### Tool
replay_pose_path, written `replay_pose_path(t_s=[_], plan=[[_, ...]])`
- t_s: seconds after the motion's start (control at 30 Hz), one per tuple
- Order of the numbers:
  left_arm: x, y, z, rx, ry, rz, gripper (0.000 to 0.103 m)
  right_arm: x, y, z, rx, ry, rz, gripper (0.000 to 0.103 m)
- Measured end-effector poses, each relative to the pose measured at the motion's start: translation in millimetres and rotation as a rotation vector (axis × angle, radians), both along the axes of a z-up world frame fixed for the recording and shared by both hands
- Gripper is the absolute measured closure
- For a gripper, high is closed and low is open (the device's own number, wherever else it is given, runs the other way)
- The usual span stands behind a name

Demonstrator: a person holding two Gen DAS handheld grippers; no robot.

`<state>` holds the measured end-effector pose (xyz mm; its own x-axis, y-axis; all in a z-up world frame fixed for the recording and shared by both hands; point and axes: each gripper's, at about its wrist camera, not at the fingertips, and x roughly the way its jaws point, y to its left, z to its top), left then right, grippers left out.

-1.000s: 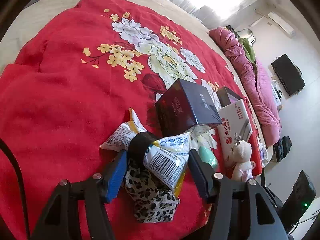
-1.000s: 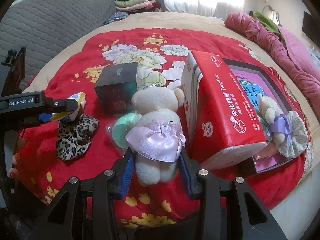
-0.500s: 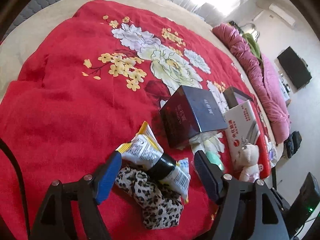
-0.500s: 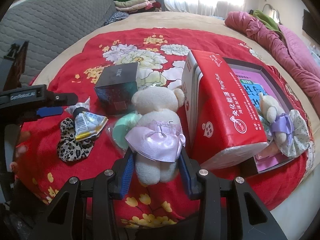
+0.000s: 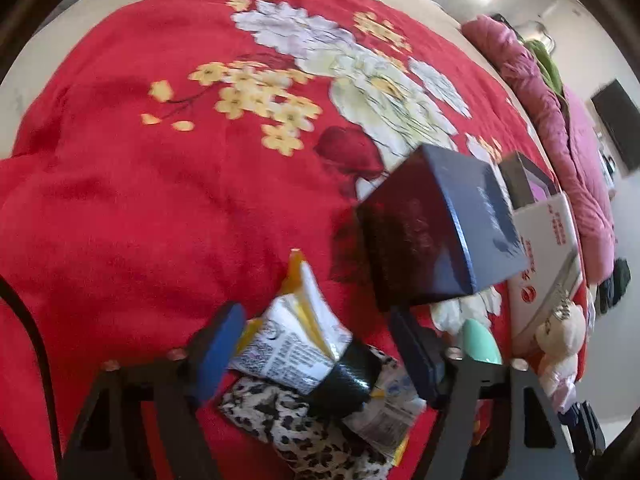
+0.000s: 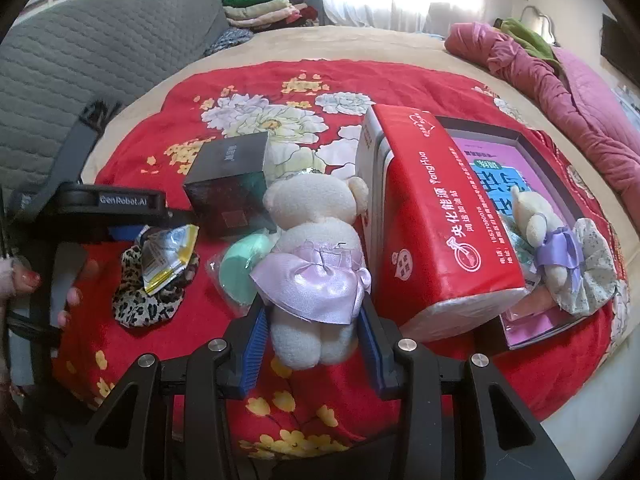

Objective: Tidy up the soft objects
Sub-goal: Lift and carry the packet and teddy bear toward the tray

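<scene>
Clamping teddy bear by lower body: right gripper, bear upright on red blanket, tissue pack just beside. Left gripper jaws closing, snack packet between, pads not pressing; packet atop leopard scrunchie. Dark box near.
</scene>
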<state>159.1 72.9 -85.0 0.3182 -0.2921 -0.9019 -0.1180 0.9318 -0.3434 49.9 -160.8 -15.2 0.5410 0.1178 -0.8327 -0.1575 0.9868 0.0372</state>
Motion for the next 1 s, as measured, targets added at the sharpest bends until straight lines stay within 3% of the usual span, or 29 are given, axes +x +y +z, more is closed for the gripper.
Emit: replay_pose_path(t_s=[0.03,0.17,0.23,0.3,0.4,0.77,1.0], plan=[[-0.9,2.8,0.8,0.013,0.002,0.009,0.048,0.0,-0.3,0.2,0.001,0.0,-0.001,0.06],[-1.8,8.8,2.2,-0.009,-0.001,0.014,0.056,-0.8,-1.2,1.7,0.004,-0.007,-0.006,0.06],[-2.9,11.3,6.9,-0.025,-0.019,0.026,0.065,-1.6,-1.6,3.1,0.002,-0.013,-0.007,0.06],[-4.6,12.0,15.0,-0.054,-0.045,0.03,0.067,-2.7,-3.0,6.1,0.004,-0.024,-0.011,0.06],[-6.3,3.9,28.4,-0.027,-0.07,0.007,0.069,-4.6,-4.2,10.9,0.012,-0.042,-0.013,0.06],[-21.9,-11.9,95.8,-0.044,-0.197,-0.006,0.074,-13.1,-13.1,35.2,0.053,-0.116,-0.02,0.06],[-21.9,-32.0,106.5,-0.03,-0.212,-0.037,0.075,-16.1,-26.7,46.3,0.081,-0.146,-0.047,0.06]])
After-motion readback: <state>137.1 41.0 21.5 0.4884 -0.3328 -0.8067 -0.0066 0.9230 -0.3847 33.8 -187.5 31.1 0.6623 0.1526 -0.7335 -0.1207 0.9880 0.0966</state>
